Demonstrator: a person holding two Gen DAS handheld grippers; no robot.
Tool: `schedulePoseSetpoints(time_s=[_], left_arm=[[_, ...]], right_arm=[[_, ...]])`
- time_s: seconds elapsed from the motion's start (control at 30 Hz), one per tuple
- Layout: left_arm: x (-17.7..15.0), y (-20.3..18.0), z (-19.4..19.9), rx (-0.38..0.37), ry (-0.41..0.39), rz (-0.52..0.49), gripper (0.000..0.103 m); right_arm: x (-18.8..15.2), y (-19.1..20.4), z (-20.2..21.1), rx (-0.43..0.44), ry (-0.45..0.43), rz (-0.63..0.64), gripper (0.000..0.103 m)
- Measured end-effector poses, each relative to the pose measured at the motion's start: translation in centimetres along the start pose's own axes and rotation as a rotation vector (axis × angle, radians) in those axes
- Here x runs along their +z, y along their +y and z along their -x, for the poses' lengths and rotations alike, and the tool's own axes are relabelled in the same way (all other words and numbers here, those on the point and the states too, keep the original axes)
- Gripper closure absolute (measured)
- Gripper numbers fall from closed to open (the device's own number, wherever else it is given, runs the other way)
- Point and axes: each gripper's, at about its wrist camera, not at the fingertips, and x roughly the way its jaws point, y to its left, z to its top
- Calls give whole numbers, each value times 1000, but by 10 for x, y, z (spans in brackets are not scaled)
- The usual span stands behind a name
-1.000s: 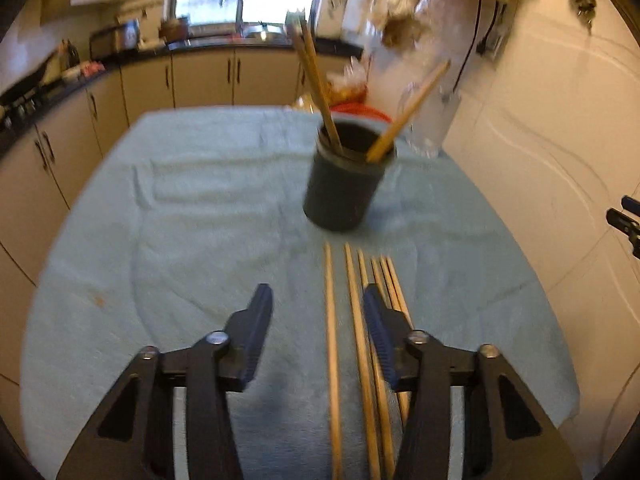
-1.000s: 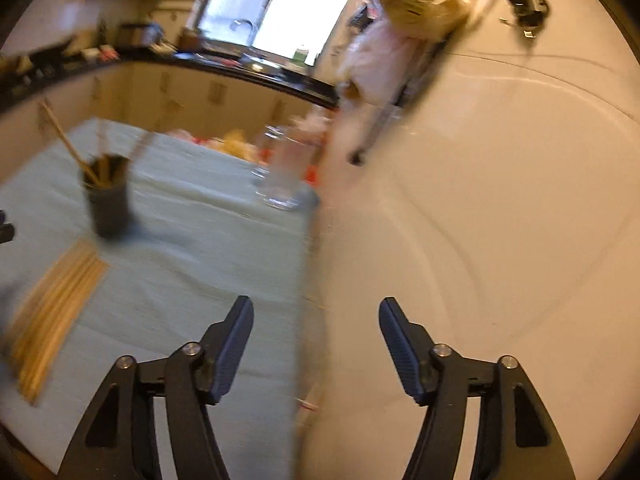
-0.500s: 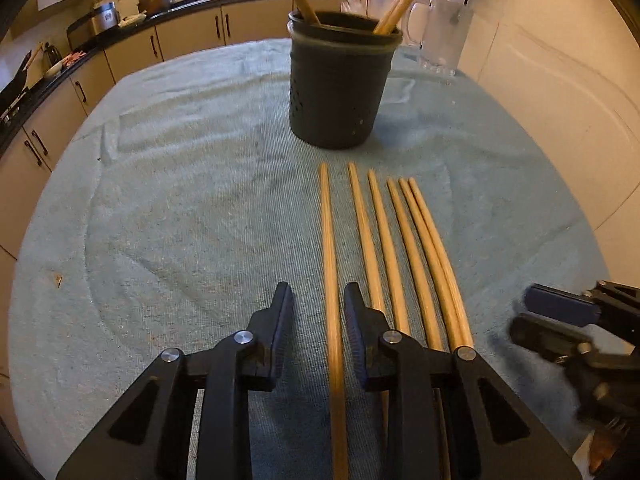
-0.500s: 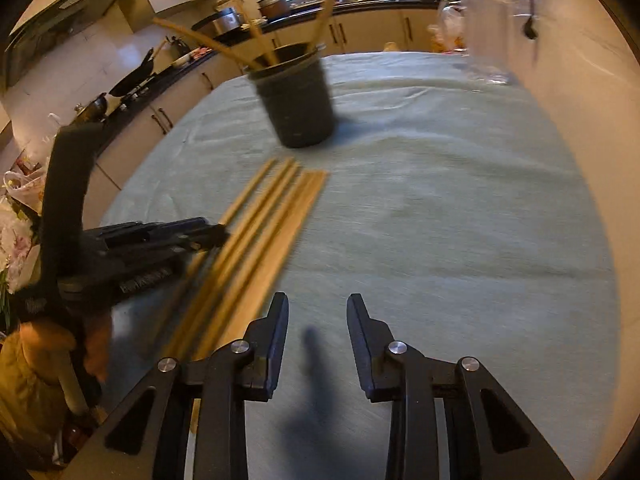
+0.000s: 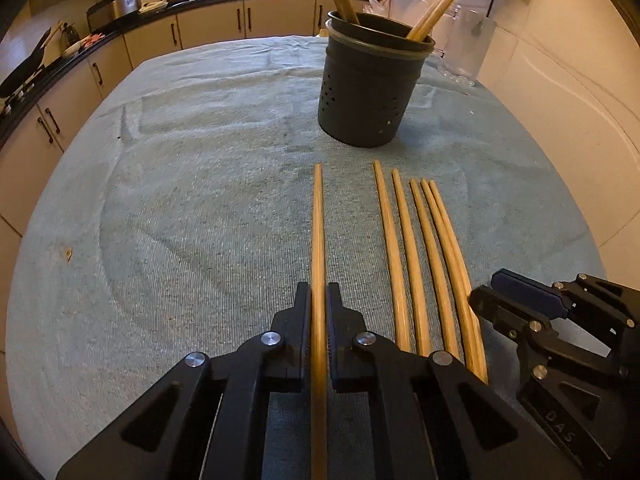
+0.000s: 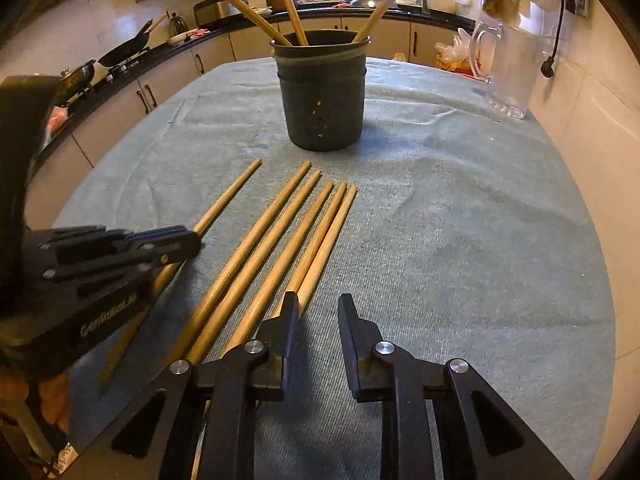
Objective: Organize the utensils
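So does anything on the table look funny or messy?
Nothing is spilled or broken. One chopstick sits apart from the other five, because the left gripper is shut on it. A small brownish speck marks the blue cloth near its left edge.

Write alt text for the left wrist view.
The left gripper has its jaws shut on one chopstick lying on a blue-green cloth. Five more chopsticks lie to its right, before a dark utensil holder.
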Motion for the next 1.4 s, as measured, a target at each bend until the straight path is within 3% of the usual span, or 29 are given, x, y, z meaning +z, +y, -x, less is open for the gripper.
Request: schedulePoseSetpoints(time_s=[0.17, 0.3, 0.43, 0.6, 0.77, 0.93, 1.13, 1.4], left_arm=[[0, 5, -1, -7, 18, 55, 96], [-7, 2, 4, 8, 19, 46, 96], [-13, 1, 7, 8, 17, 48, 96], [-24, 14, 12, -67, 59, 132, 96], [-30, 28, 16, -144, 125, 196, 96], [-22, 33, 12, -179, 194, 232, 96], [-1, 26, 0, -135, 257, 190, 96], [29, 15, -15, -66, 245, 128, 96]], right_arm=[[14, -3, -8, -14, 29, -31, 81], [19, -6, -15, 31, 86, -49, 81], [8, 1, -9, -42, 88, 27, 87], [-1, -30, 2, -46, 106, -37, 94], [-16, -67, 16, -113, 124, -68, 94], [-22, -82, 22, -85, 133, -96, 93], [-10, -92, 15, -54, 181, -114, 86], [20, -99, -6, -113, 240, -125, 85]])
